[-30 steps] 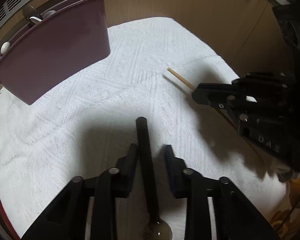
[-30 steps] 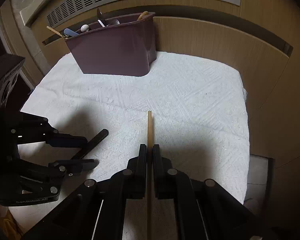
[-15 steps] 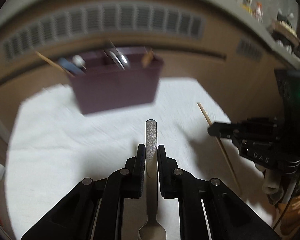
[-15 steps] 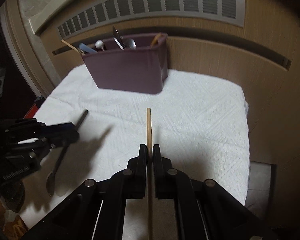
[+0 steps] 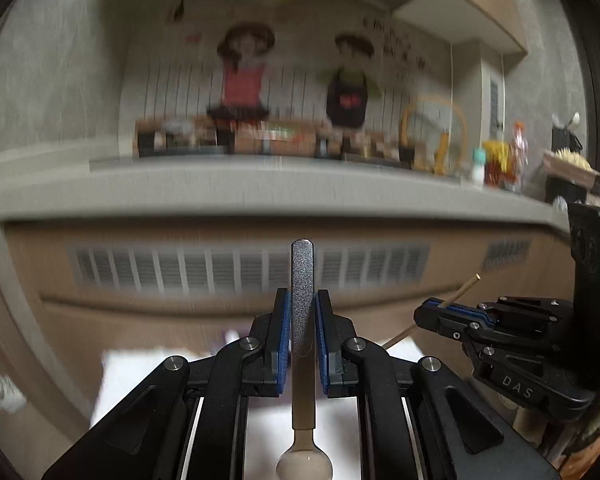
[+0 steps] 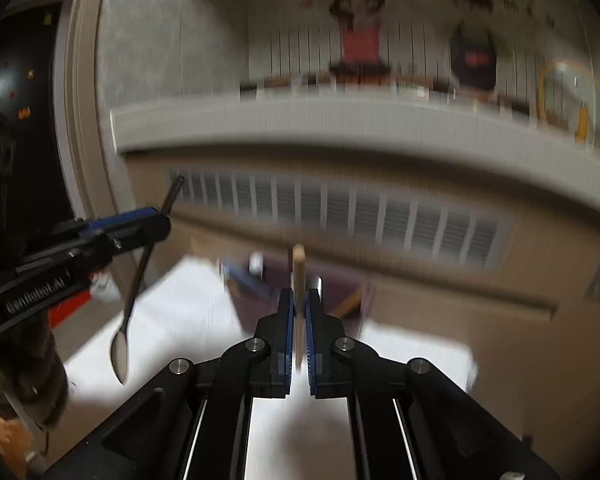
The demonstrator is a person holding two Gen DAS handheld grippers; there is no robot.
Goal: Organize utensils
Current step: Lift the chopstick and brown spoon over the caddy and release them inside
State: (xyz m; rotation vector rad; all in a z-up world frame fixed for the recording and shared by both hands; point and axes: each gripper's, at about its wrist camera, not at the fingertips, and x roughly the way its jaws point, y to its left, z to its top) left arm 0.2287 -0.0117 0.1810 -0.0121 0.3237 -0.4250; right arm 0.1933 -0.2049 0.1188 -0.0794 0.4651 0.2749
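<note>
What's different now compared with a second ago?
The left gripper closed on the spoon and lifted it off the white towel. Both grippers tilted upward, toward the wall. The right gripper kept its grip on the chopstick. The maroon bin stayed on the towel.

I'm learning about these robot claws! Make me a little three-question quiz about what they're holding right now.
1. True or false: the left claw is shut on a slim metal spoon with a dark textured handle.
2. What does the right claw grip? A) a thin pale wooden chopstick B) a fork C) a knife
3. Fill in: in the right wrist view, the spoon's bowl hangs at the ____ end, above the white cloth.

Key:
1. True
2. A, the thin pale wooden chopstick
3. bottom
</note>
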